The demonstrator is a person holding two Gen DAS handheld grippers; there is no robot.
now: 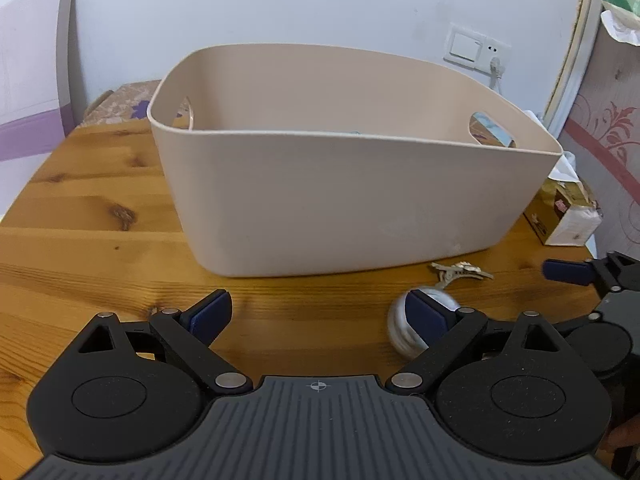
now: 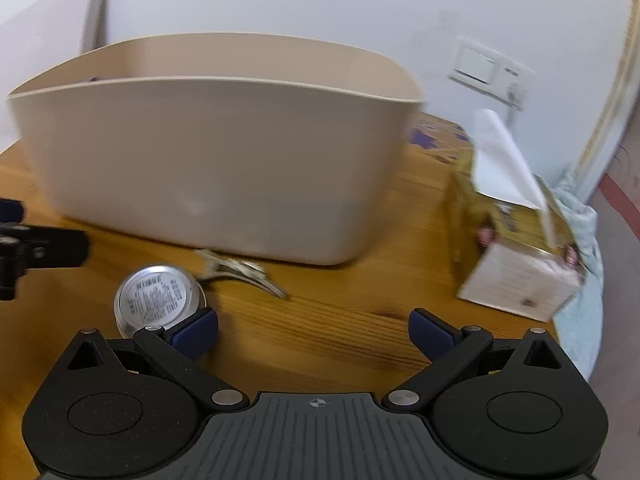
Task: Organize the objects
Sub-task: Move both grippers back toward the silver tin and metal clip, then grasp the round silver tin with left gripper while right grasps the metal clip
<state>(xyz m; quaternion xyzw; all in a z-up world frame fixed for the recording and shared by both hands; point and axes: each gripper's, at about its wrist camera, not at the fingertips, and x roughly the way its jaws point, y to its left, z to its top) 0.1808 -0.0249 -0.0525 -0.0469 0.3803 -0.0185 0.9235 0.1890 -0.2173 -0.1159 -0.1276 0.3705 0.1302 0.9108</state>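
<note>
A beige tub [image 1: 340, 184] was seen on a wooden table [image 1: 80, 216]. Just in front of it, a small round tin [image 2: 158, 300] and a metal hair clip [image 2: 240, 274] were laid side by side, apart from the tub wall. The left gripper [image 1: 318, 314] was held wide open and empty; its right finger was seen in front of the tin. The right gripper [image 2: 314, 330] was likewise spread wide, nothing gripped (its left pad just beside the tin). A tissue box [image 2: 516, 248] was set at the right.
</note>
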